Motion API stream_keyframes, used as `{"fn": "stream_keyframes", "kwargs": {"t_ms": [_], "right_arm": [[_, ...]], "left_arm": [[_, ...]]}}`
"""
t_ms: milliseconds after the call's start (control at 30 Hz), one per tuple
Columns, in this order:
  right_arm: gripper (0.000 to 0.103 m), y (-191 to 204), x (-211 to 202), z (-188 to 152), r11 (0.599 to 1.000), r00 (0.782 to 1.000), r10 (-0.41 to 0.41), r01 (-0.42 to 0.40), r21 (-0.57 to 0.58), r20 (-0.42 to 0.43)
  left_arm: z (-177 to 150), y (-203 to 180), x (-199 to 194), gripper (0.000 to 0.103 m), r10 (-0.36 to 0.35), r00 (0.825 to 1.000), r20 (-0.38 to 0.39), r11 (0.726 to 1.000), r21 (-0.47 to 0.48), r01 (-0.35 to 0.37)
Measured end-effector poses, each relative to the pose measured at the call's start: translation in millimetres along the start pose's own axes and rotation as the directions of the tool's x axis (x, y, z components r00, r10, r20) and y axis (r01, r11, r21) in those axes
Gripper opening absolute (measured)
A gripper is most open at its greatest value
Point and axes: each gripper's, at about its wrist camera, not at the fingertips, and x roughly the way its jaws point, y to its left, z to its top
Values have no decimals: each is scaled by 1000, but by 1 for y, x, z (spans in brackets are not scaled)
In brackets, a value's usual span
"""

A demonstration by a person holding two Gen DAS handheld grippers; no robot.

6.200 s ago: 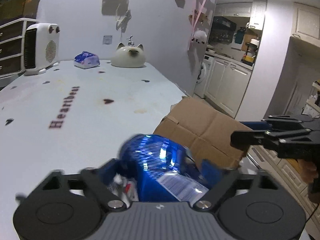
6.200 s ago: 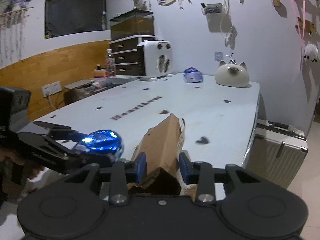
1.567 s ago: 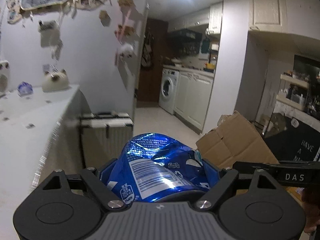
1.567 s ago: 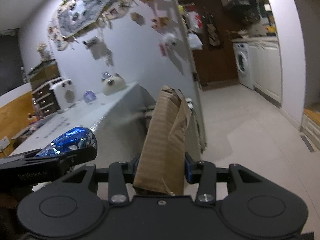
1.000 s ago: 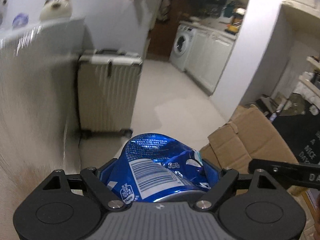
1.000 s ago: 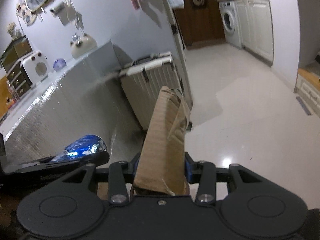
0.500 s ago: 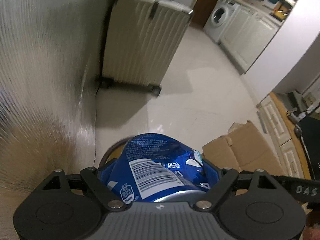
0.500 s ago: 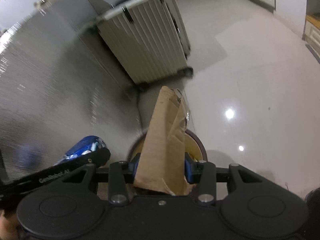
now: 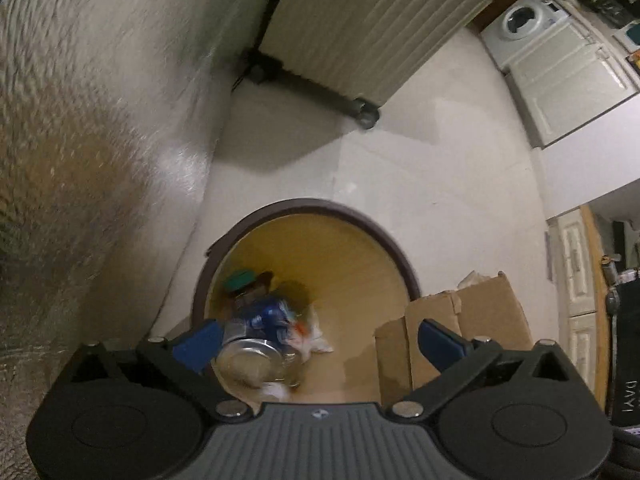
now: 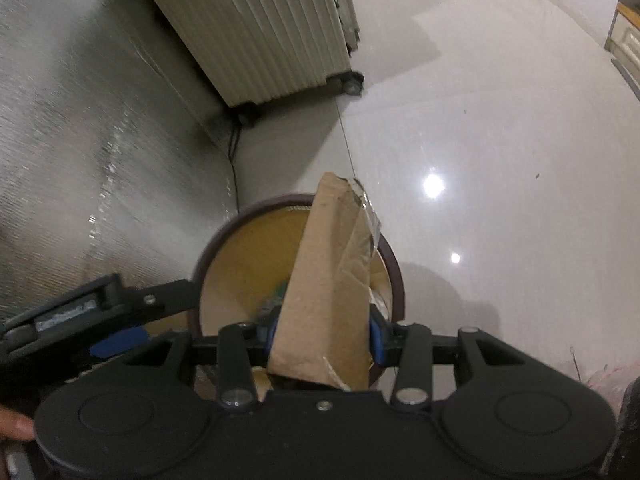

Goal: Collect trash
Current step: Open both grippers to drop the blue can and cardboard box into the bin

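Left gripper (image 9: 316, 340): fingers spread wide, nothing between them. Just beyond, crushed blue aluminium can (image 9: 260, 340), blurred, inside the round brown-rimmed bin with yellow interior (image 9: 320, 240), among other rubbish. Right gripper (image 10: 322, 336): clamped on a flattened brown cardboard box (image 10: 332, 280), held upright over the bin rim. Farther off on the floor, a ribbed beige suitcase (image 9: 368, 28).
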Motion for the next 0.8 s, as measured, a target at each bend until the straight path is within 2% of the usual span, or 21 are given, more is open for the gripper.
{"fn": "stream_keyframes", "kwargs": {"t_ms": [167, 267, 500, 567, 600, 633, 667, 700, 800], "right_arm": [[43, 2, 22, -1, 1000, 998, -18, 17, -25, -54], [44, 8, 26, 0, 997, 998, -24, 20, -68, -52], [46, 19, 34, 6, 991, 993, 110, -112, -69, -38], [52, 18, 38, 6, 985, 985, 169, -170, -32, -46], [61, 15, 40, 5, 985, 984, 173, -174, -10, -43], [74, 13, 41, 4, 986, 985, 167, -168, 2, -37], [80, 10, 42, 3, 990, 989, 144, -144, 7, -37], [84, 8, 41, 2, 994, 993, 111, -111, 9, -37], [86, -1, 40, 1, 996, 996, 80, -79, 29, -40]], "left_arm": [[-2, 2, 2, 103, 72, 997, -16, 997, 27, -71], [-2, 4, 5, 103, 105, 994, -26, 994, 45, -103], [1, 10, 0, 103, 179, 984, -17, 983, 52, -178], [4, 12, 0, 103, 181, 983, -10, 983, 35, -180], [5, 12, 0, 103, 183, 983, -7, 983, 30, -183], [6, 13, 0, 103, 185, 983, -5, 982, 28, -185], [6, 12, 0, 103, 192, 981, -7, 981, 31, -191], [6, 11, 1, 103, 201, 980, -10, 979, 40, -201], [5, 9, 3, 103, 218, 976, -14, 974, 62, -217]]}}
